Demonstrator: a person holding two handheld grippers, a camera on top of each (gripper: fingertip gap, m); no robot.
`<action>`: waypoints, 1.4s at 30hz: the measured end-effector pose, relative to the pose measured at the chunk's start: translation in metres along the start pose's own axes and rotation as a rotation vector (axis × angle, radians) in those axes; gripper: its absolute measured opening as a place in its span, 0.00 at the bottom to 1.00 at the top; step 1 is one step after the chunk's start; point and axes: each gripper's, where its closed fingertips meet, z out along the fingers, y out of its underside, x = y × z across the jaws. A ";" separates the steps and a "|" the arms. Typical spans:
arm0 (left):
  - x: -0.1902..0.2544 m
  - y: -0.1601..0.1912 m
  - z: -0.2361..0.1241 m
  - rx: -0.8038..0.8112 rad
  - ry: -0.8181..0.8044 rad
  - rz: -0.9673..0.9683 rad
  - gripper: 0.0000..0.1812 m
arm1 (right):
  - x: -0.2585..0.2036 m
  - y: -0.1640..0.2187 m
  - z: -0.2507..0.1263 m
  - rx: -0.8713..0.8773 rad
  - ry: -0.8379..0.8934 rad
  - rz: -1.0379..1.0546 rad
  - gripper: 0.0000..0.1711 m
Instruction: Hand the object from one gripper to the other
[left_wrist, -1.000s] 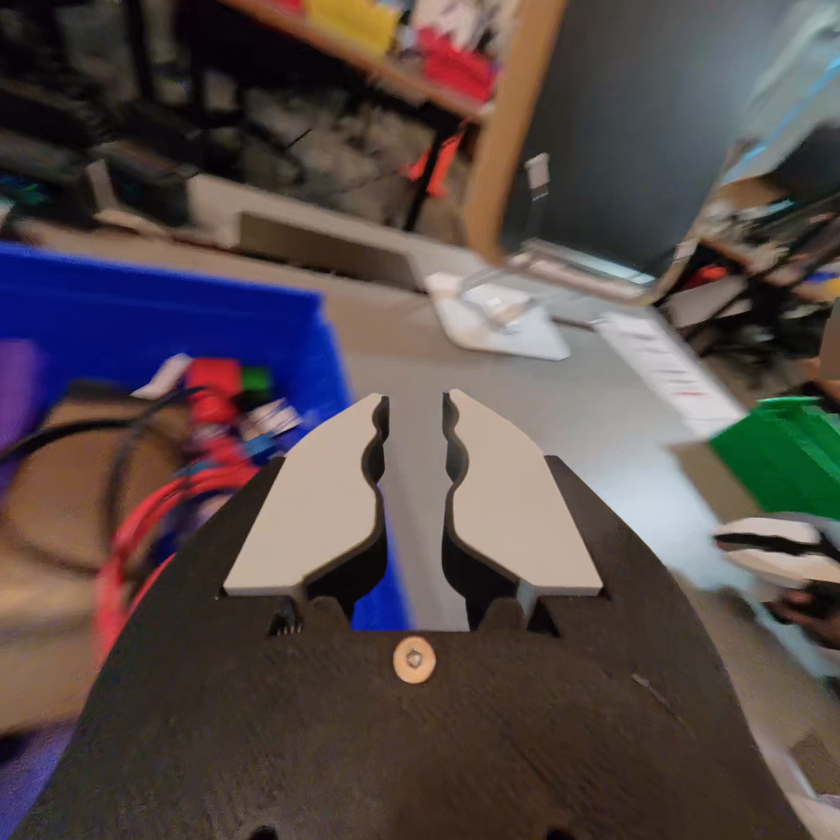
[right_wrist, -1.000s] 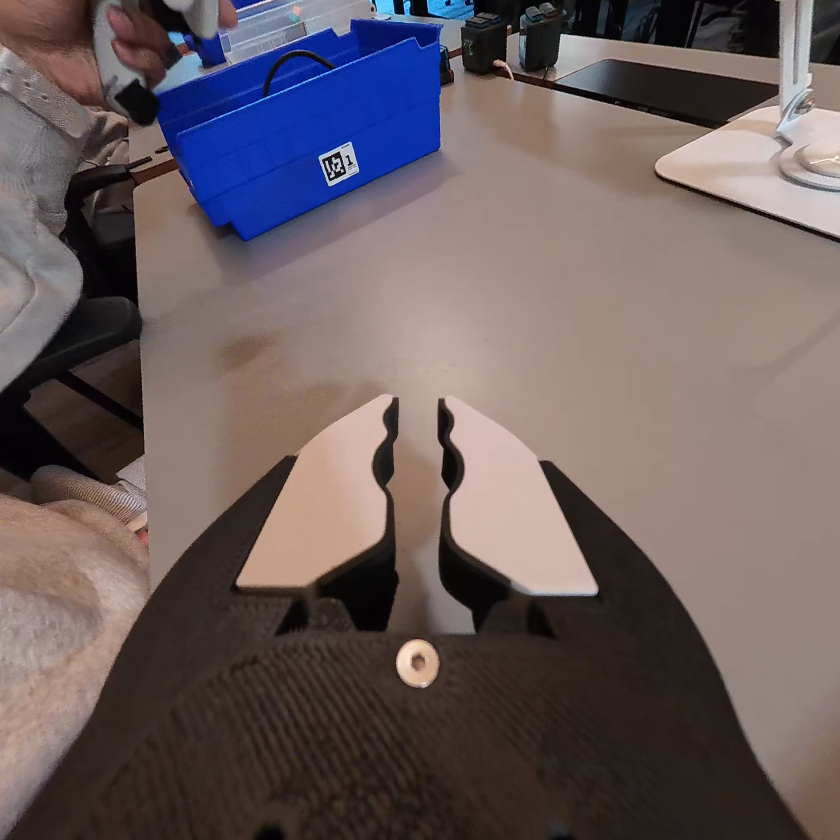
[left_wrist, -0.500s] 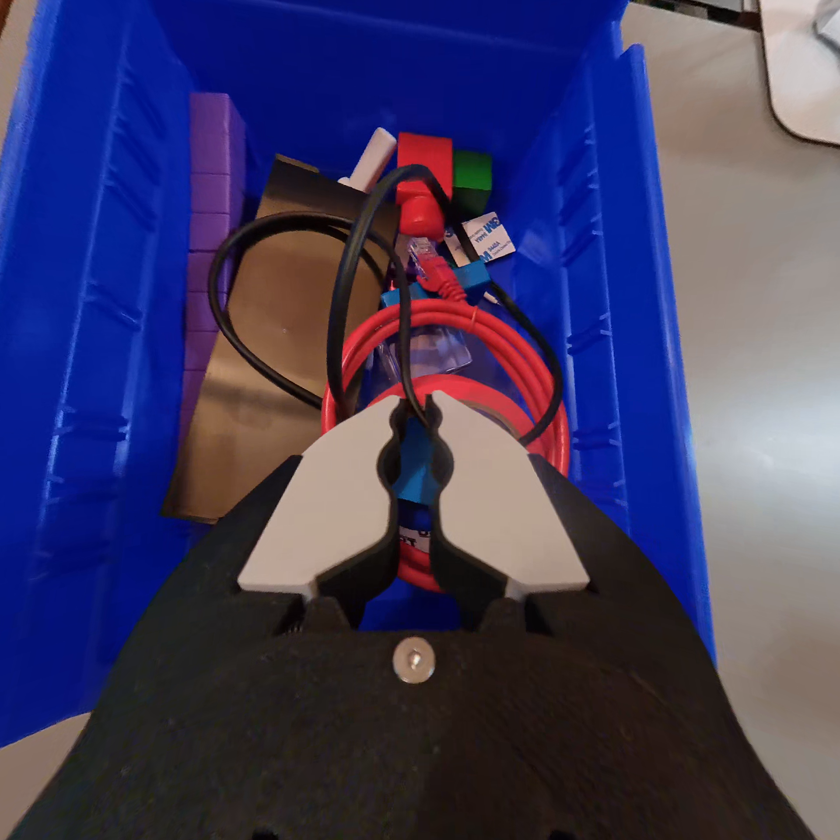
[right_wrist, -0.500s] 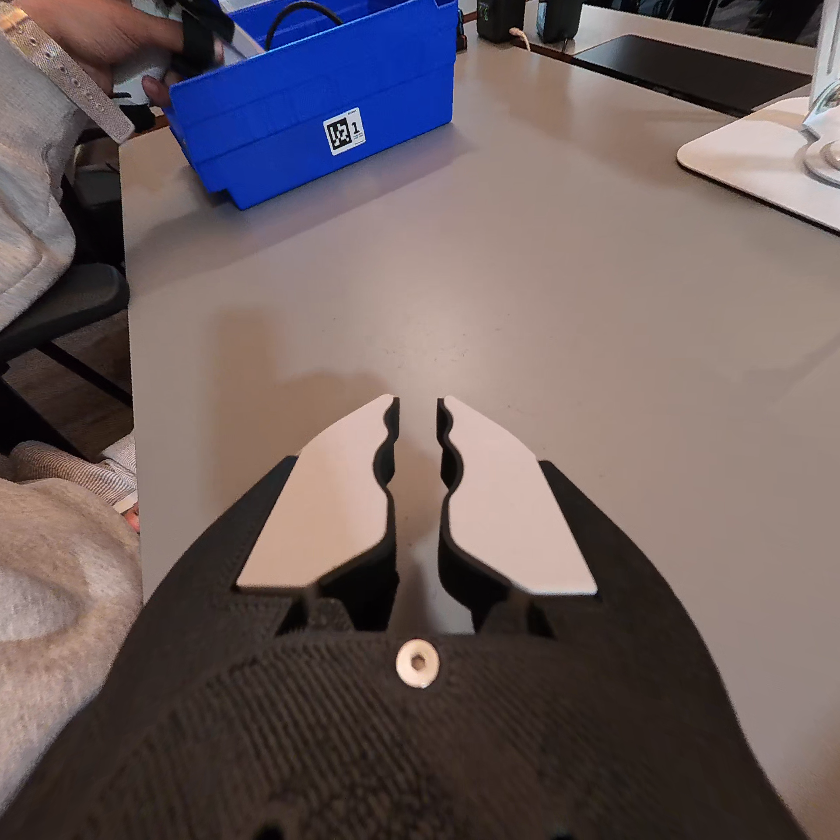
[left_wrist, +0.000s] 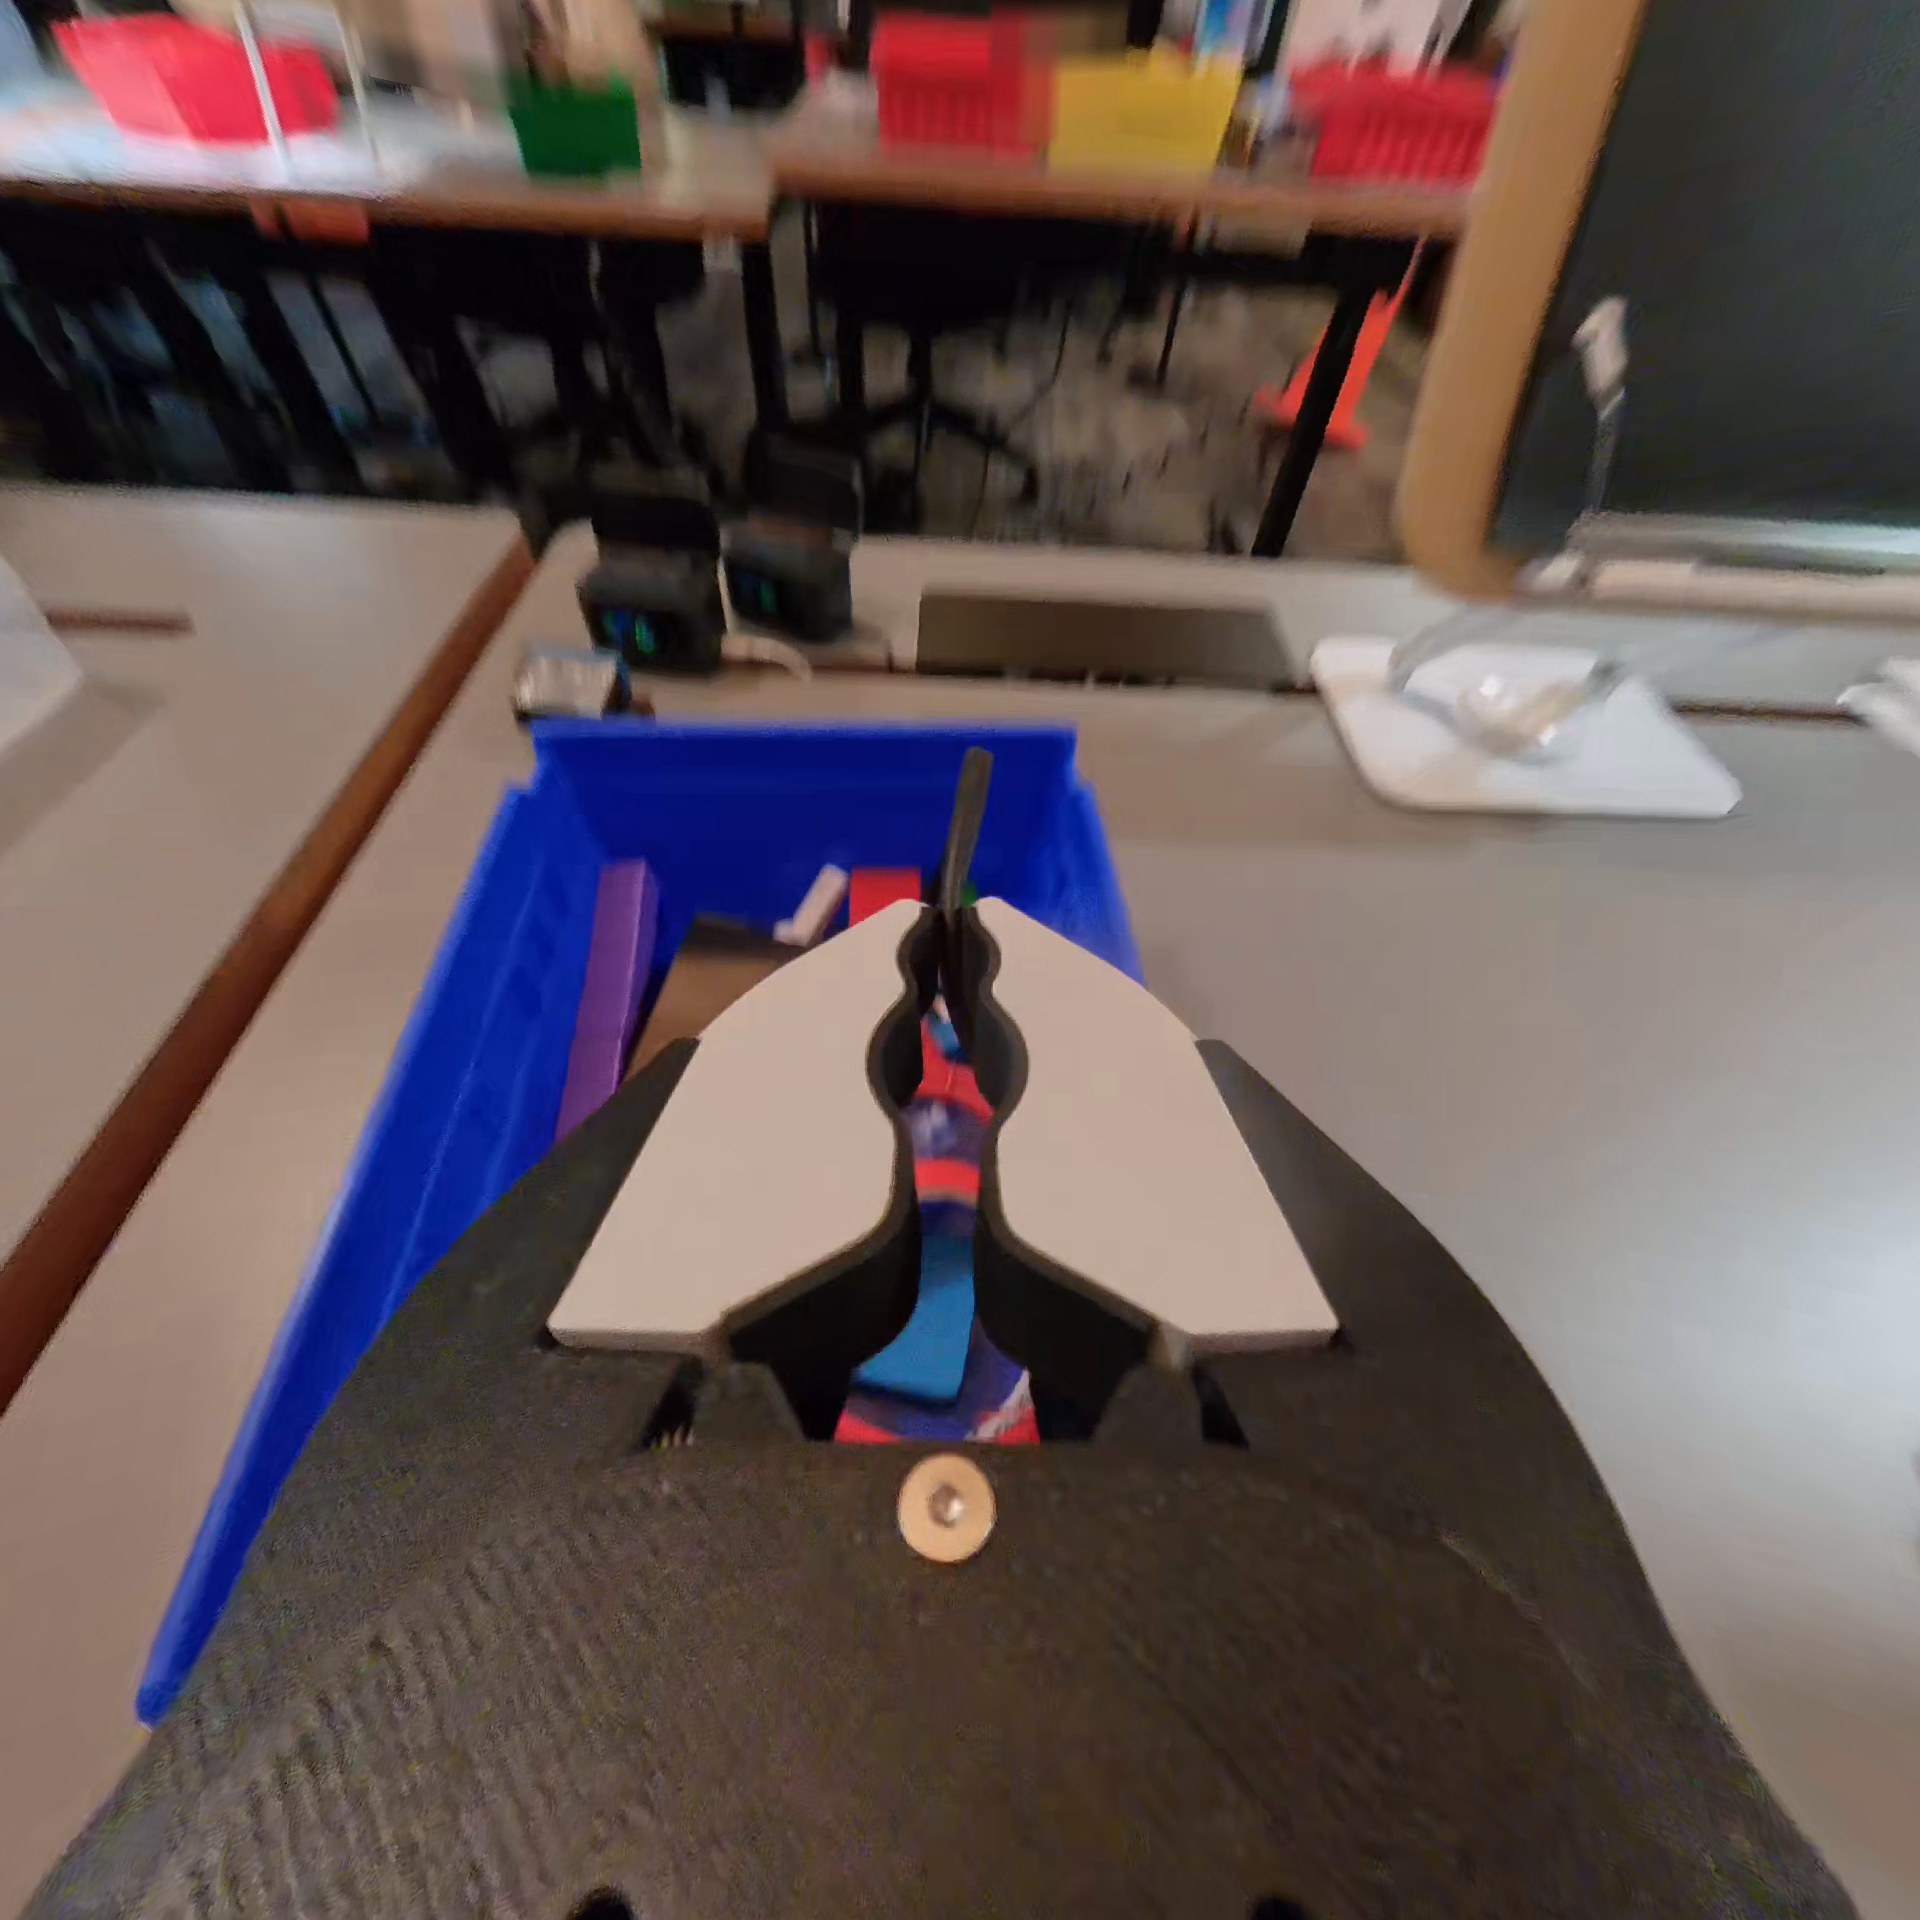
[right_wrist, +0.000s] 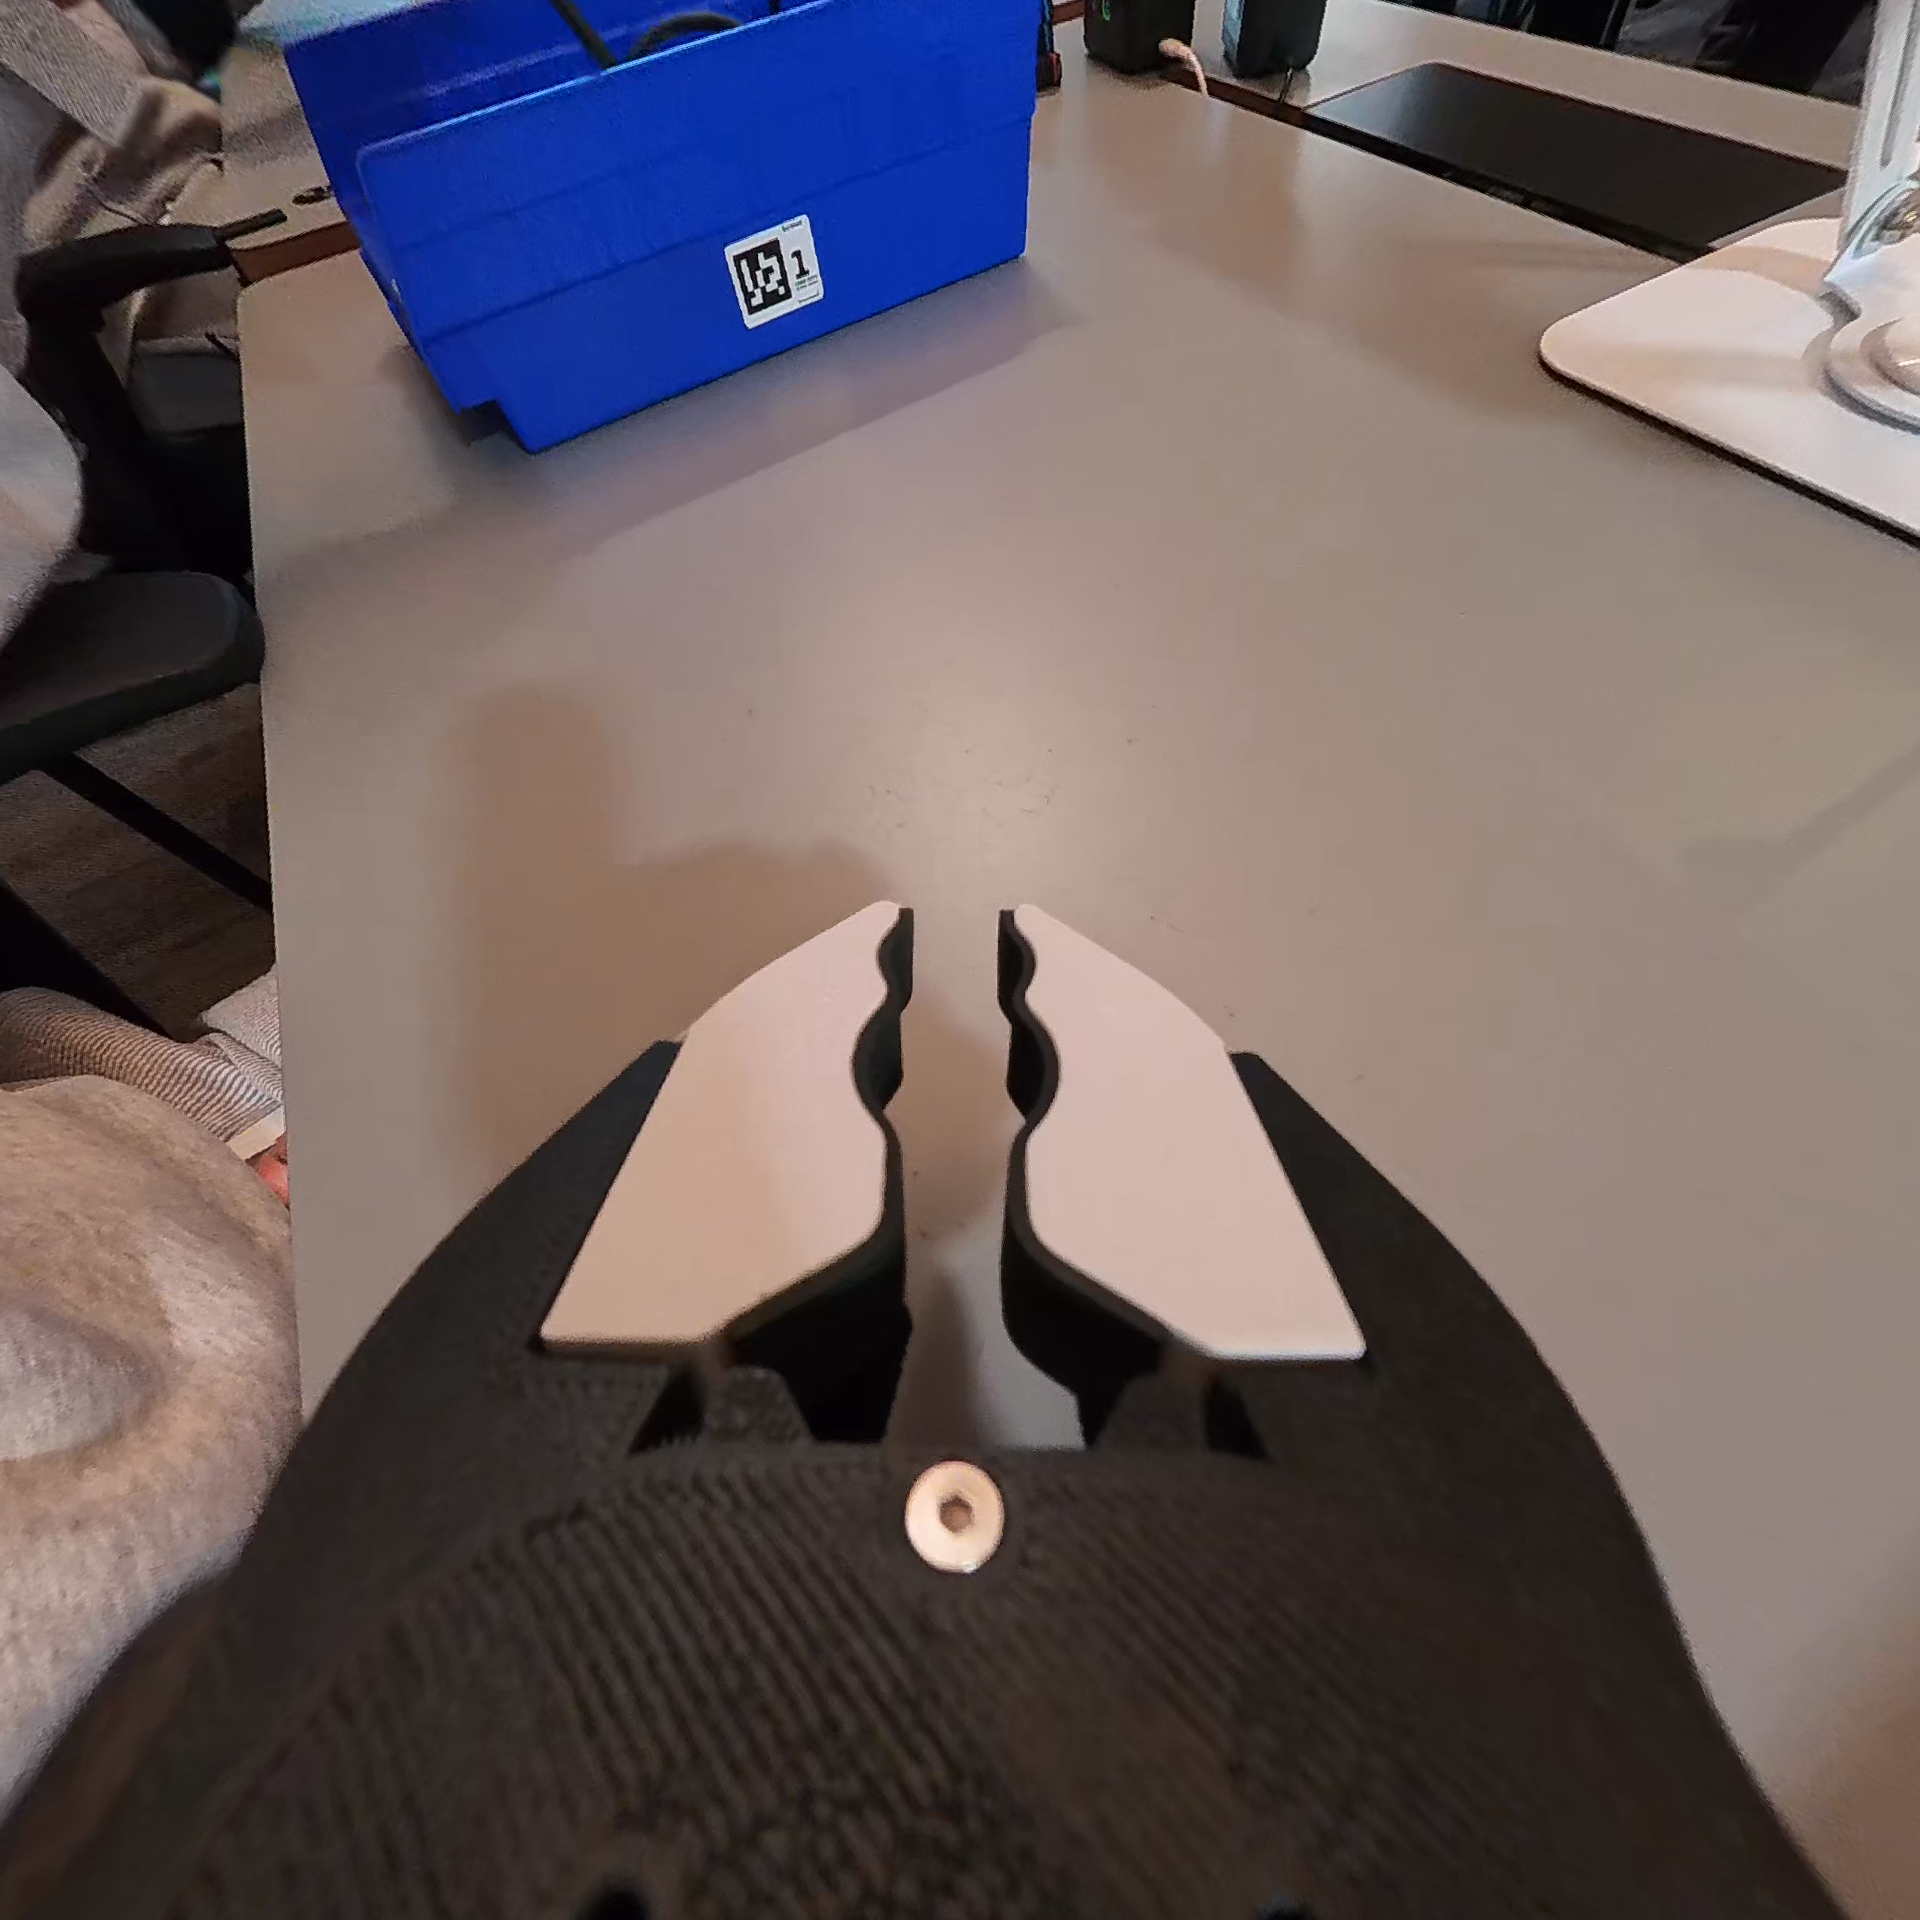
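Your left gripper (left_wrist: 948, 914) is pinched on the black cable (left_wrist: 966, 821) above the blue bin (left_wrist: 457, 1091), which sits near the table's (right_wrist: 1351, 727) left edge holding a purple block (left_wrist: 613, 987) and a red cable (left_wrist: 940, 1169). Your right gripper (right_wrist: 954, 914) hangs narrowly parted and empty over bare table; a white stand base (right_wrist: 1725, 364) lies by the far right edge.

The left gripper (left_wrist: 948, 920), half a second ago pointing down into the blue bin (left_wrist: 473, 1049) with its jaws around the black cable (left_wrist: 971, 821), now clamps that cable at the fingertips and tilts up to look level over the bin. The right gripper (right_wrist: 954, 920) sits nearer the bin than before.
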 end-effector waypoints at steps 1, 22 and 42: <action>0.005 -0.014 -0.007 0.065 0.006 0.009 0.01 | 0.000 0.000 0.000 -0.003 0.001 -0.005 0.09; 0.142 -0.115 -0.107 0.471 0.439 0.015 0.01 | -0.003 -0.001 0.000 0.003 0.001 -0.026 0.09; 0.317 -0.064 -0.112 0.273 0.983 -0.030 0.01 | -0.069 -0.090 -0.056 0.528 -0.120 -0.249 0.11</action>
